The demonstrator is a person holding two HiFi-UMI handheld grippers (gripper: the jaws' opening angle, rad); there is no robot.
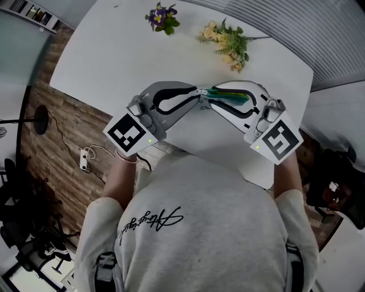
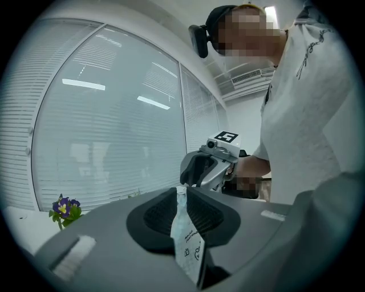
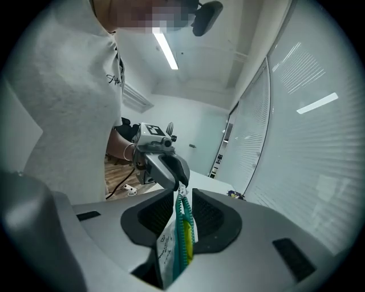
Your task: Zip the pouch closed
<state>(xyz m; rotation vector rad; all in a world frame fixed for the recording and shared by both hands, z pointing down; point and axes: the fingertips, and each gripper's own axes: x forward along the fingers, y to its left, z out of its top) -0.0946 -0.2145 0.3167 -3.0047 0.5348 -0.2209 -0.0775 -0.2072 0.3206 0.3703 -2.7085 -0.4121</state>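
left claw [image 2: 182, 197]: nearly closed, pinching pouch [image 2: 187, 242] white end | right claw [image 3: 183, 199]: narrowly parted, clamping pouch's green zipper [image 3: 182, 232] edge | both above table [image 1: 114, 51]

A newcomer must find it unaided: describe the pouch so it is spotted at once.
Above the near edge of the white table, the left gripper and the right gripper meet tip to tip. The pouch is pinched between them: white with print, with a teal zipper, and held up off the table, unlike the purple flowers and cream flowers lying farther back.
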